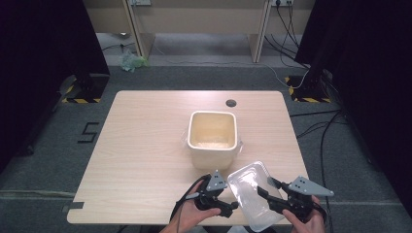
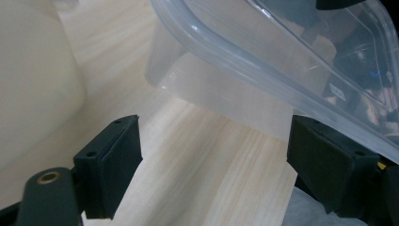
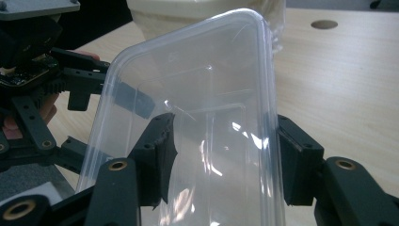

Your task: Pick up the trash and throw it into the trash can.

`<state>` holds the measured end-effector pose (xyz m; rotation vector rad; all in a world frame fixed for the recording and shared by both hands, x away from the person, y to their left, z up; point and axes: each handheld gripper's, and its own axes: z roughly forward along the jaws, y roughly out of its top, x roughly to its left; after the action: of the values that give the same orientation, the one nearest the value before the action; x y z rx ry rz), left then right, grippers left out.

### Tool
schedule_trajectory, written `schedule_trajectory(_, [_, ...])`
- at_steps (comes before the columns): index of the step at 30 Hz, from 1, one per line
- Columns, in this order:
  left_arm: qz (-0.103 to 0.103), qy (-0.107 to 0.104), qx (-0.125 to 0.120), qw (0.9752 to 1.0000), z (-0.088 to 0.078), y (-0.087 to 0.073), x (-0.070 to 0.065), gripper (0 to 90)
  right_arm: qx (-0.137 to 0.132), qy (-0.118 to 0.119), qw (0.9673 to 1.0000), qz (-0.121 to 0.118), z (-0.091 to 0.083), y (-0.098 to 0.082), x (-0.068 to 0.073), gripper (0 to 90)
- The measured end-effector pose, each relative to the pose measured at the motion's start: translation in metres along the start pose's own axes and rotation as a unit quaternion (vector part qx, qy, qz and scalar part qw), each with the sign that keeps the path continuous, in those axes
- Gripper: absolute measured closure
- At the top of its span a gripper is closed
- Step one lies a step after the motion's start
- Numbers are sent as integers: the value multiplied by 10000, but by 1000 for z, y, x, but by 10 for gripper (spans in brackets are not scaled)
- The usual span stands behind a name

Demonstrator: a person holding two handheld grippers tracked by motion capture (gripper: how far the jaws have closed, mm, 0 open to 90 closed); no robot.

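Note:
A clear plastic container (image 1: pixel 252 194) is held tilted above the table's front edge. My right gripper (image 1: pixel 266 191) is shut on it; in the right gripper view its jaws press the container (image 3: pixel 211 94) from both sides around my right gripper (image 3: pixel 226 157). My left gripper (image 1: pixel 228 206) stands open at the container's left edge. In the left gripper view the container (image 2: pixel 263 52) hangs just above my left gripper (image 2: pixel 214 160), whose jaws are wide apart. The left gripper (image 3: pixel 70 89) also appears at the left of the right gripper view.
A cream square bucket (image 1: pixel 212 138) stands mid-table just beyond the grippers, also seen as the bucket (image 2: pixel 33 70) and the bucket (image 3: pixel 197 12). The wooden table (image 1: pixel 145 145) has a cable hole (image 1: pixel 231 103) at the back. Cables lie on the floor at the right.

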<state>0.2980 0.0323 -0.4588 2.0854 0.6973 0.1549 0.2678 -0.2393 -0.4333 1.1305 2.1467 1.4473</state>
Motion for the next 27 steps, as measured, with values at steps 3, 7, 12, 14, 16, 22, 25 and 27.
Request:
schedule_trajectory(3, [-5,35,-61,10000,-9,6,2,178,-76,58,9999,-45,-1,9,2,469])
schedule_trajectory(7, [29,151,-122,9998,-20,12,4,178,-118,86,9997,-171,1,23,7,469])
schedule_trajectory(12, [42,232,-285,9993,-34,16,7,178,-198,161,9993,-260,4,39,13,475])
schedule_trajectory(14, [18,218,-337,9992,-40,16,9,178,-213,180,9992,-296,5,45,16,476])
schedule_trajectory(16, [16,221,-362,9991,-45,18,11,178,-244,202,9989,-349,6,50,19,481])
schedule_trajectory(22, [88,396,-455,9981,-62,29,16,178,-293,279,9980,-492,11,75,26,484])
schedule_trajectory(25, [84,474,-459,9978,-69,35,20,177,-314,321,9977,-509,14,83,26,489])
schedule_trajectory(27, [69,470,-447,9979,-73,39,24,177,-356,328,9973,-554,18,91,28,494])
